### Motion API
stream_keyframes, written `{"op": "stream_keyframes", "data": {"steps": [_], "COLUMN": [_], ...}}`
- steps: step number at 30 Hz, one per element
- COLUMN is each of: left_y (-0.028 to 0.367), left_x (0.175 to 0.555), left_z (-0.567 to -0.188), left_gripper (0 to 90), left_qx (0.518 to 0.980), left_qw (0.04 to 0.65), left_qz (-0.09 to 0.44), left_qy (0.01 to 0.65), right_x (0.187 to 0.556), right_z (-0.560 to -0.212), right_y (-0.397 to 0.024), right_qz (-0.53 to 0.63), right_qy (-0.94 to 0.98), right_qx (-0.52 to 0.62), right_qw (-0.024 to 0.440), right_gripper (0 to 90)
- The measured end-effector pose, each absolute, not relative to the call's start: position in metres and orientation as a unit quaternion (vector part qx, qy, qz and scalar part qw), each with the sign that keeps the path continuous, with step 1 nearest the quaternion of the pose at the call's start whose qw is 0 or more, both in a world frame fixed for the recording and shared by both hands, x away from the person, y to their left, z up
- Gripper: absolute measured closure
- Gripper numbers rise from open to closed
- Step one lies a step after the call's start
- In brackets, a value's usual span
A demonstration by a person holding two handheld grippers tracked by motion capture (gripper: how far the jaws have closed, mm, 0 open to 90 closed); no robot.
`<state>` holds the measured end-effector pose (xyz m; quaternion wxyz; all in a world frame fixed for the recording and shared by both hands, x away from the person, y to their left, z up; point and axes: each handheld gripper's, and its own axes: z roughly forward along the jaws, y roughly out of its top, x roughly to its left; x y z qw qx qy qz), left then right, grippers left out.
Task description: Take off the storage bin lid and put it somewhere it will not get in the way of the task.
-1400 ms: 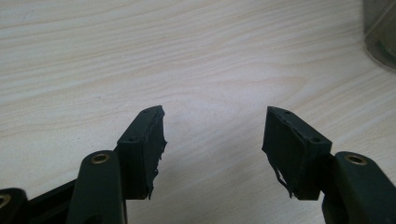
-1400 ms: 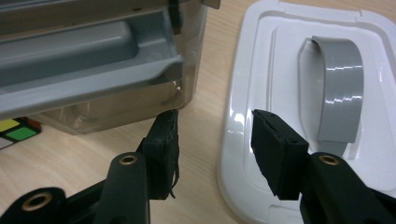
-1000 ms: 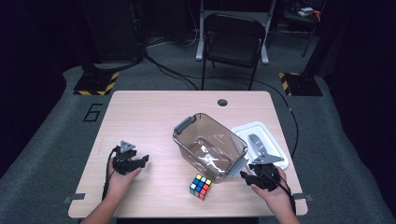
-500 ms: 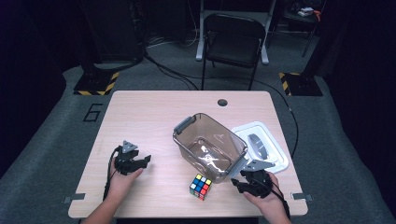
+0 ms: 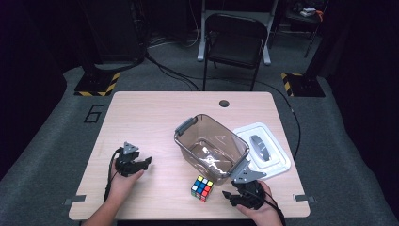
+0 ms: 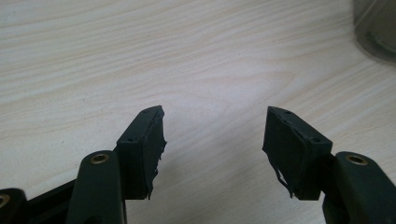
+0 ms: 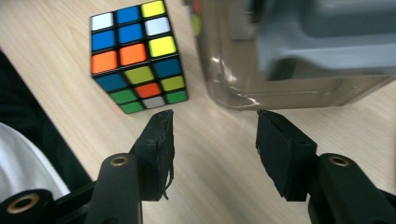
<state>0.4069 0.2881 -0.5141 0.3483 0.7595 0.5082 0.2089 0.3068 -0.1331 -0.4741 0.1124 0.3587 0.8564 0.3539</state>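
A scrambled Rubik's cube [image 5: 202, 187] lies near the table's front edge, just in front of a clear brown plastic bin [image 5: 184, 128]. My right gripper [image 5: 229, 196] sits low to the right of the cube and points at it. In the right gripper view the cube [image 7: 135, 56] is a short way beyond the left jaw and the bin's wall [image 7: 243, 79] is ahead of the right jaw. My right gripper [image 7: 212, 140] is open with only bare wood between its pads, and its jaws have just been opening. My left gripper [image 5: 145, 163] rests open on the left of the table, and nothing lies between its jaws [image 6: 212, 140].
A white lid [image 5: 277, 155] with a grey handle lies right of the bin. The wooden table [image 5: 141, 117] has a round cable hole [image 5: 224, 103] at the back. A black chair [image 5: 235, 42] stands behind the table. The bin's corner [image 6: 376, 28] shows far right in the left gripper view.
My right hand has slid left along the front edge toward the cube, and its jaws stand a little wider. The left hand has stayed where it was.
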Motion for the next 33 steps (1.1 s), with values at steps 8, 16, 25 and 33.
{"op": "stream_keyframes", "data": {"steps": [8, 16, 25, 33], "left_y": [0.294, 0.294, 0.295, 0.295], "left_x": [0.41, 0.41, 0.409, 0.409], "left_z": [-0.522, -0.524, -0.525, -0.526], "left_gripper": [37.8, 36.6, 35.1, 34.9], "left_qx": [0.76, 0.757, 0.761, 0.757], "left_qw": [0.334, 0.336, 0.337, 0.342], "left_qz": [0.212, 0.222, 0.222, 0.225], "left_qy": [0.516, 0.515, 0.509, 0.509], "right_x": [0.299, 0.292, 0.292, 0.294], "right_z": [-0.472, -0.471, -0.474, -0.477], "right_y": [-0.121, -0.105, -0.088, -0.078], "right_qz": [0.358, 0.364, 0.367, 0.364], "right_qy": [0.862, 0.864, 0.866, 0.872], "right_qx": [0.342, 0.329, 0.322, 0.31], "right_qw": [0.111, 0.113, 0.106, 0.103], "right_gripper": [39.4, 31.6, 32.5, 35.7]}}
